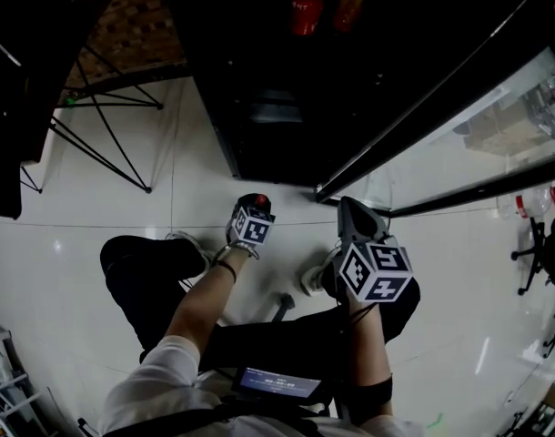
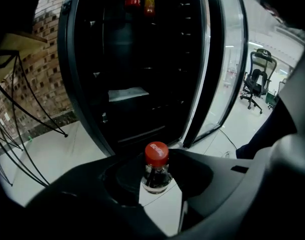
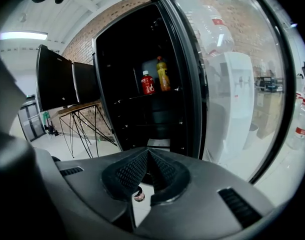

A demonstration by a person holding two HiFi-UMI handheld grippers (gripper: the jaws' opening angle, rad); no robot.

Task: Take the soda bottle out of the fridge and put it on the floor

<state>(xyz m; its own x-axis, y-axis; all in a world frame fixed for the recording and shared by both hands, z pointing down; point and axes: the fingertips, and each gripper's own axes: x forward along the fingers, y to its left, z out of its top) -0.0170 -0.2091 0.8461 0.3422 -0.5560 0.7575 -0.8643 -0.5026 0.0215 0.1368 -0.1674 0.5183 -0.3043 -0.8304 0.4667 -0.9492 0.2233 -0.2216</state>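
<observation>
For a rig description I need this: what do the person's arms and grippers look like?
The left gripper and right gripper are dark grey tongs, the right with black ribbed pads. Their cubes, left and right, are white with black square markers. The person wears a white sleeve and a black wristband on the left arm.

You're in an office break area: a glass-door drinks fridge stands by a brick wall on glossy white floor tiles, with swivel office chairs and a water dispenser nearby

1 soda bottle before fridge
</observation>
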